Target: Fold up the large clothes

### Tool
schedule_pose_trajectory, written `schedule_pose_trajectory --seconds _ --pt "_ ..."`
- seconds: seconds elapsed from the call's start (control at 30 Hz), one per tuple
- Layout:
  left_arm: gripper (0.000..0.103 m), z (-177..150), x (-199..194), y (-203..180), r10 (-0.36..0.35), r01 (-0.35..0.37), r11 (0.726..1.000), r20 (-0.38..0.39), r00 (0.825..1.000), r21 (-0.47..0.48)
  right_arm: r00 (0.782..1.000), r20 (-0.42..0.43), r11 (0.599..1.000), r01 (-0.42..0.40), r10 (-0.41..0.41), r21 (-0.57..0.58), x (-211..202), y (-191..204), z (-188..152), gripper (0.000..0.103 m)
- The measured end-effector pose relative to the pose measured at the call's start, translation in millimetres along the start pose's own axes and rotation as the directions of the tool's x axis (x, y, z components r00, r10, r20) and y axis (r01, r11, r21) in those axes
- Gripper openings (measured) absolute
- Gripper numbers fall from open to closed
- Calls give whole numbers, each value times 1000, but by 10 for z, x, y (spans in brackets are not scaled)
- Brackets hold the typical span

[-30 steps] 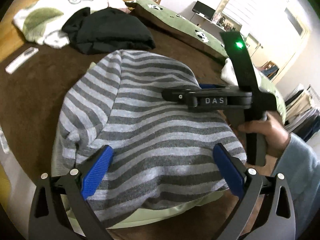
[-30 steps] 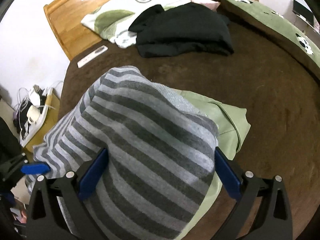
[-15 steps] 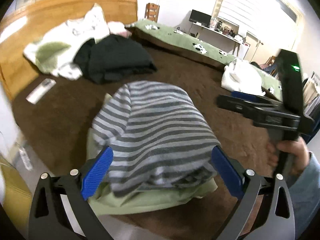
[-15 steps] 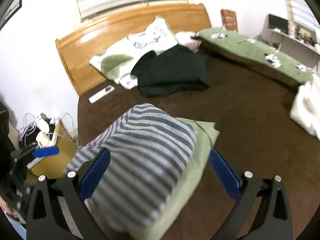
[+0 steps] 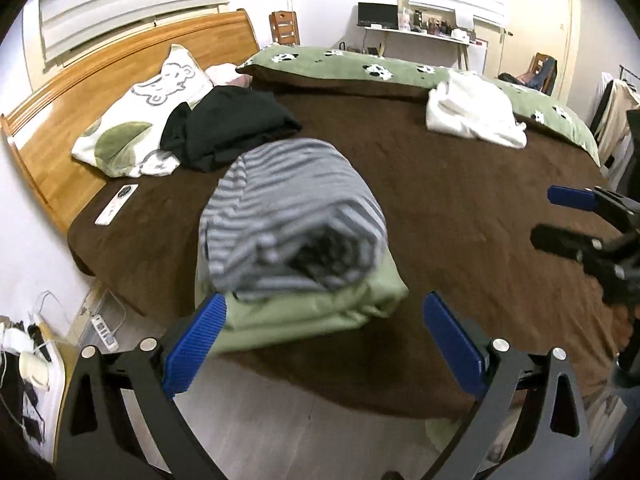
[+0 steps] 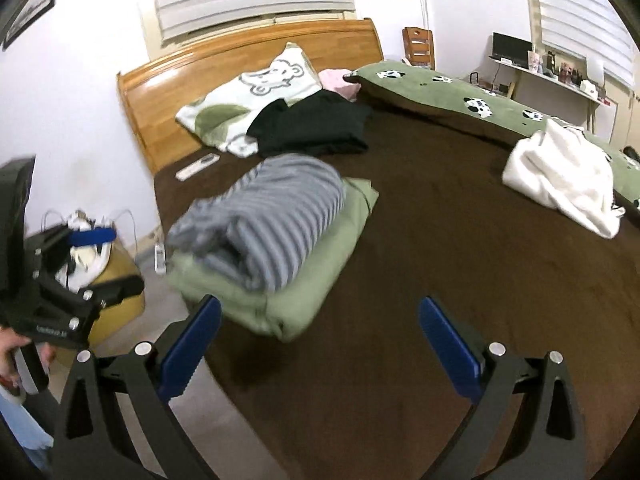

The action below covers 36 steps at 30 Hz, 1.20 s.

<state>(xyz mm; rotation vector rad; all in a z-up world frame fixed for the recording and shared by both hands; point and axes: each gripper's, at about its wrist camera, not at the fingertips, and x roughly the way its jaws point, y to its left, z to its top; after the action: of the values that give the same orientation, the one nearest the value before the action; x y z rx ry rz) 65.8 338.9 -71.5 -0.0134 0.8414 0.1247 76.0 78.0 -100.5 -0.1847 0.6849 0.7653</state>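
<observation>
A white remote (image 5: 117,205) is lying at the left edge of the bed (image 5: 460,208), beside a bear-print pillow (image 5: 148,116) with a black garment (image 5: 232,128) resting against it. The folded striped sweater (image 5: 292,216) is sitting on top of a folded green garment (image 5: 312,312) near the bed's front edge. The left hand-held gripper (image 5: 324,344) is hovering just in front of that stack, released and holding nothing. The right hand-held gripper (image 6: 320,344) is likewise hanging spread and empty over the brown cover. A white garment (image 5: 472,116) is lying far right.
</observation>
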Motion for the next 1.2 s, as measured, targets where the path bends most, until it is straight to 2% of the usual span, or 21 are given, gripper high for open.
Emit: schedule_pose_trajectory --seconds 0.13,0.27,0.5,0.77,1.0,1.2 --pt "97 -322 -183 -154 13 -13 999 5 1000 -34 999 -14 996 42 -43 -81 -219 247 -337 98" --pt "97 -598 -350 -238 39 -39 997 0 999 -63 999 0 990 44 -44 -132 -400 466 -574 98" --pt "97 -931 -578 -241 52 -51 993 11 999 -109 998 48 991 40 -35 -126 -568 679 -771 98" --pt "97 -967 -662 -245 57 -52 994 47 997 -98 996 78 990 53 -43 -129 -625 793 -750 98" --pt "97 -953 -652 -193 60 -52 990 62 996 -129 992 102 984 93 -78 -151 -628 877 -725 98" --pt "96 -983 -656 -198 90 -79 987 80 993 -139 989 119 982 109 -91 -153 -621 918 -774 98"
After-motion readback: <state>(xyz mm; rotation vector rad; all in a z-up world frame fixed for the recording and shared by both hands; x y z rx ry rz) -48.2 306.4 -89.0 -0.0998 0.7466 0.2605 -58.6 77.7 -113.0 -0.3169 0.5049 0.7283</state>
